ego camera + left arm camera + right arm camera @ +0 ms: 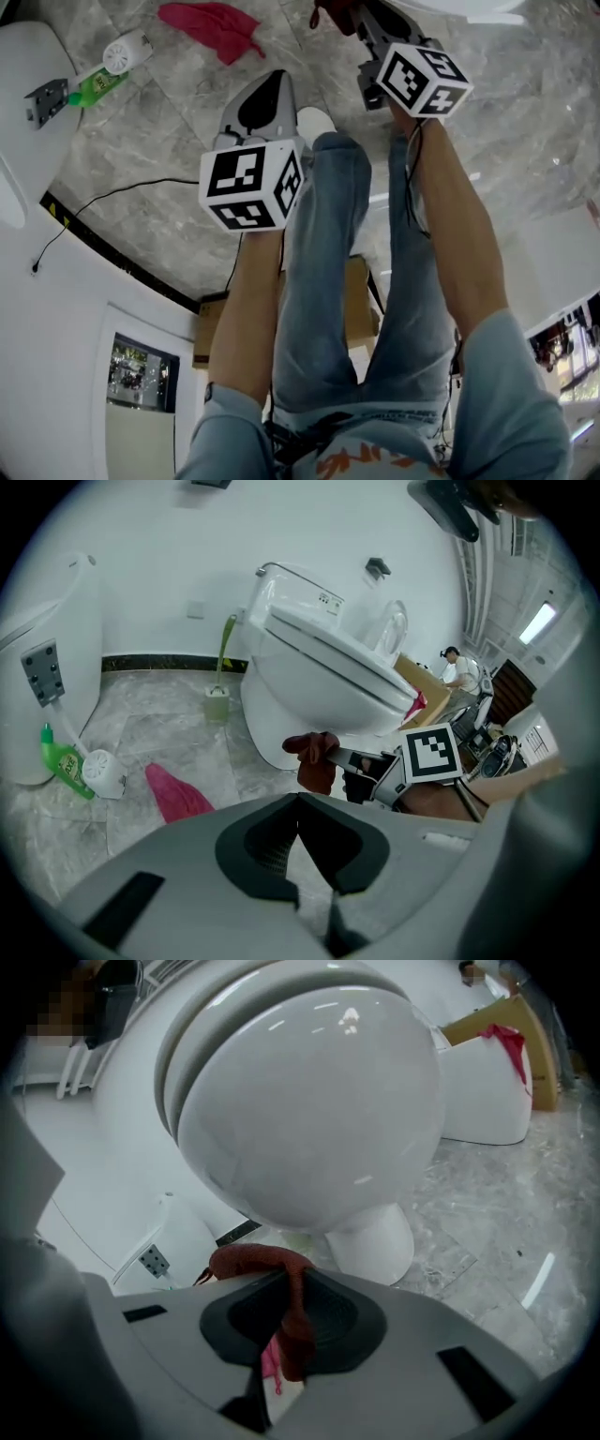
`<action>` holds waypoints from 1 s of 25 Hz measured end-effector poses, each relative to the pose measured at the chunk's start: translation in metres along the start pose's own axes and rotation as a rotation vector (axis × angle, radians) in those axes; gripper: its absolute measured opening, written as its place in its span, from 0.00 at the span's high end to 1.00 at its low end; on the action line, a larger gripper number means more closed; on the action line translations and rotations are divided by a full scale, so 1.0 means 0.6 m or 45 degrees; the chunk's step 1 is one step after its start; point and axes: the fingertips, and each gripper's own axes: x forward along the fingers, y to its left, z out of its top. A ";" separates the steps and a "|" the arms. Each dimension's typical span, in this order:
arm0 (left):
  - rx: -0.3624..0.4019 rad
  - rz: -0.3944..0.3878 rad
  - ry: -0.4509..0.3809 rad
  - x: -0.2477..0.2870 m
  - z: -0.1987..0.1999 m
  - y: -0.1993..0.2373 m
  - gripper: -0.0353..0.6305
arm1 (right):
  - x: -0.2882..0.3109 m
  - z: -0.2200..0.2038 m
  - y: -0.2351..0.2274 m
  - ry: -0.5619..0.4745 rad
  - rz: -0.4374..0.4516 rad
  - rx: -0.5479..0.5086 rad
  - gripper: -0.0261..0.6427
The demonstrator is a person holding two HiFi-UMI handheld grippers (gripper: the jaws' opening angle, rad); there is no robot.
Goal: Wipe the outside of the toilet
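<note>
The white toilet [319,672] stands against the wall, lid down; its rounded bowl [309,1101] fills the right gripper view from close up. My right gripper [289,1330] is shut on a dark red cloth [251,1262], which hangs over the jaws just below the bowl's front. From the left gripper view, that cloth [314,757] sits beside the toilet's base, held by the right gripper [349,759]. My left gripper [300,803] is shut with nothing in it, and is held back from the toilet. Both grippers show in the head view, left [264,94] and right [349,17].
A pink cloth [175,794] lies on the marble floor, next to a green bottle [58,764] and a white round brush head [101,772]. A brush holder [217,702] stands left of the toilet. Another white fixture [56,639] is at the far left. A cable [112,197] crosses the floor.
</note>
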 end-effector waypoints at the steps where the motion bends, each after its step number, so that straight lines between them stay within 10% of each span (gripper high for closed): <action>1: 0.007 0.000 0.006 0.002 -0.002 0.002 0.96 | 0.002 0.001 -0.003 -0.012 -0.004 0.012 0.89; 25: -0.018 -0.020 0.016 0.035 -0.007 -0.139 0.96 | -0.055 0.061 -0.108 0.030 -0.060 -0.060 0.89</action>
